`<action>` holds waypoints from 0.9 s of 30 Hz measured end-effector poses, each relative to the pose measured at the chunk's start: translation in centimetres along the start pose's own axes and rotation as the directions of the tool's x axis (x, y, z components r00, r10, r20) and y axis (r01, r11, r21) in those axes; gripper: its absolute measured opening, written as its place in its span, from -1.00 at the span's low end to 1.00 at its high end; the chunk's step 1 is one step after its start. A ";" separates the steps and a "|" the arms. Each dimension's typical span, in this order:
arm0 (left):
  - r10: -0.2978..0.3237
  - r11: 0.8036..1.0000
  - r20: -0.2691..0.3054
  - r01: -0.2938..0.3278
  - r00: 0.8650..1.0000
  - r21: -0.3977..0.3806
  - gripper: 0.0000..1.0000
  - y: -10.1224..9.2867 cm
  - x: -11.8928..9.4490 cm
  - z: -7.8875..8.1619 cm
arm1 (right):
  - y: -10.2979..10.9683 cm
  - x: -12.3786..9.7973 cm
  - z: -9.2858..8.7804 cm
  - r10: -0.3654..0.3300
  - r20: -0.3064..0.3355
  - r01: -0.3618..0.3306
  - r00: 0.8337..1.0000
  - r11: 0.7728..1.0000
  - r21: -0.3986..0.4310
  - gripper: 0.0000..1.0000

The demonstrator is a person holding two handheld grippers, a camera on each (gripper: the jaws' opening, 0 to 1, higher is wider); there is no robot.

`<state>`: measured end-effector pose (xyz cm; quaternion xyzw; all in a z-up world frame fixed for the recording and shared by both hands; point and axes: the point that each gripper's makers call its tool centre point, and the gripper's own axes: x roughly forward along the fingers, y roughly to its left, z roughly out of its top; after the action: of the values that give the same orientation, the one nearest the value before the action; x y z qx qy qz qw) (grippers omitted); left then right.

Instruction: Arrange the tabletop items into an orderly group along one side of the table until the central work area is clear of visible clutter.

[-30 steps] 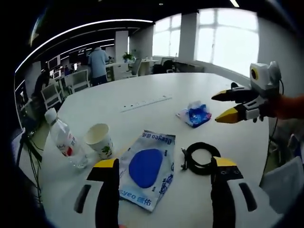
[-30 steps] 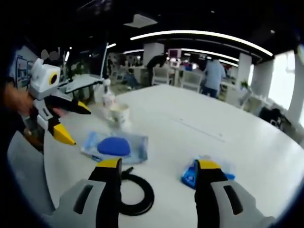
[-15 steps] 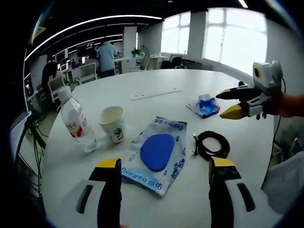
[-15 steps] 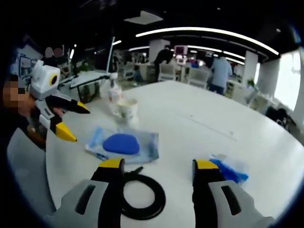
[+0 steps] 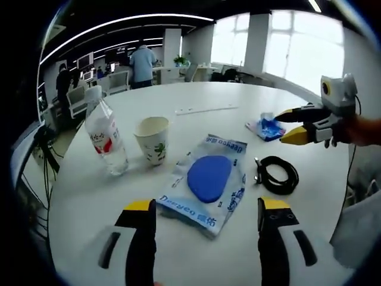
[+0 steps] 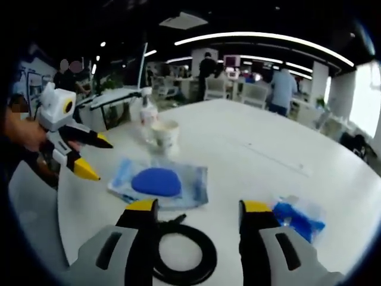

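Note:
On the white table (image 5: 71, 208) lie a clear packet with a blue pad (image 5: 209, 182), a black cable coil (image 5: 278, 174) and a crumpled blue wrapper (image 5: 268, 127). A paper cup (image 5: 153, 139) and a water bottle (image 5: 104, 134) stand upright at the left. My left gripper (image 5: 206, 208) hovers open just short of the packet, holding nothing. My right gripper (image 5: 282, 128) is open beside the wrapper. In the right gripper view, my right gripper (image 6: 198, 208) hangs open over the cable coil (image 6: 178, 256), with the packet (image 6: 158, 182) beyond and the wrapper (image 6: 297, 217) to its right. The left gripper (image 6: 101, 159) is open there.
A flat white strip (image 5: 202, 109) lies across the far middle of the table. The cup (image 6: 165, 136) and bottle (image 6: 147, 113) stand beyond the packet. Office desks, chairs and standing people fill the background. The table edge curves close at the left.
Both cameras have shifted: bottle and cup sit nearer in the left gripper view, the cable coil sits more squarely under the right jaws. Both grippers stay open; the items lie unmoved.

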<state>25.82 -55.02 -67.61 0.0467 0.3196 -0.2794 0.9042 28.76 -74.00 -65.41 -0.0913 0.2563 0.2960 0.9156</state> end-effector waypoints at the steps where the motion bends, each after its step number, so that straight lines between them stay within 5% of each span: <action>1: 0.002 1.000 -0.004 -0.002 1.000 0.000 0.34 0.1 0.1 -0.2 | 0.0 0.1 -0.1 0.002 -0.001 -0.002 1.000 1.000 0.000 0.03; 27: -0.018 0.998 -0.092 0.013 0.996 -0.062 0.00 0.8 2.8 -3.6 | 0.4 3.3 -0.9 0.035 -0.012 -0.035 0.999 0.999 0.002 -0.30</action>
<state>26.08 -54.74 -72.24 0.0293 0.3698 -0.2741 0.8873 30.43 -72.38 -67.90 -0.0879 0.2635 0.3114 0.9088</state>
